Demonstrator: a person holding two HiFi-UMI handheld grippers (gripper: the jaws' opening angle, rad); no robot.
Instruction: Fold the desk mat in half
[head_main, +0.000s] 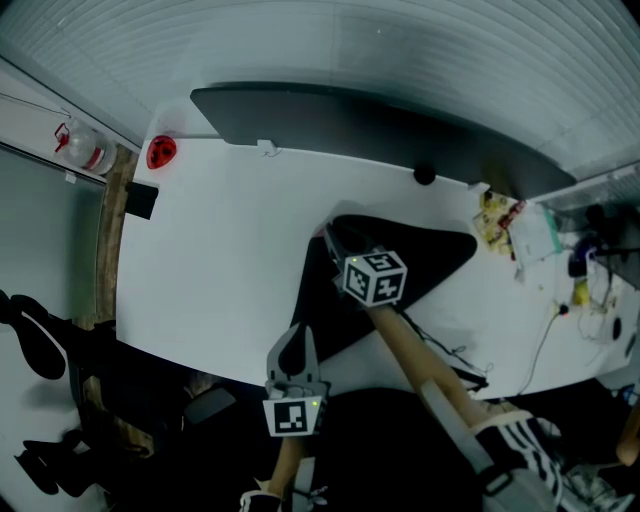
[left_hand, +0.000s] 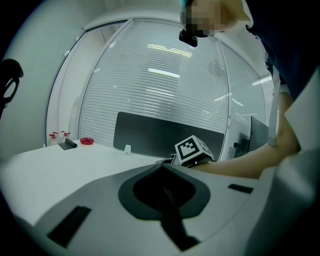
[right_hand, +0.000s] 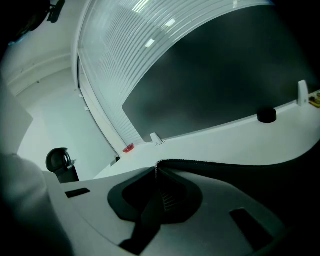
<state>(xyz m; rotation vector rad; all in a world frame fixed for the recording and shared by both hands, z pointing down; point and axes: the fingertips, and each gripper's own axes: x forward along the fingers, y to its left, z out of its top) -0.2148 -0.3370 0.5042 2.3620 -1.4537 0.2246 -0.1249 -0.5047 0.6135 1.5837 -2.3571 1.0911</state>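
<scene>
The black desk mat (head_main: 425, 255) lies on the white desk (head_main: 220, 260), right of centre. My right gripper (head_main: 330, 238) is shut on the mat's stitched edge (right_hand: 210, 162), which is raised off the desk at the mat's far left corner. In the right gripper view that edge runs right from the jaw tips (right_hand: 157, 165). My left gripper (head_main: 296, 338) is at the desk's front edge, over the mat's near left corner. Its jaws stand together (left_hand: 162, 165). I cannot tell whether mat is between them. The right gripper's marker cube (left_hand: 194, 149) is just beyond.
A dark partition panel (head_main: 350, 115) stands along the desk's far edge. A red object (head_main: 161, 151) and a small black box (head_main: 140, 200) sit at the far left. A black round knob (head_main: 425, 174) lies behind the mat. Cables and clutter (head_main: 525, 235) crowd the right end.
</scene>
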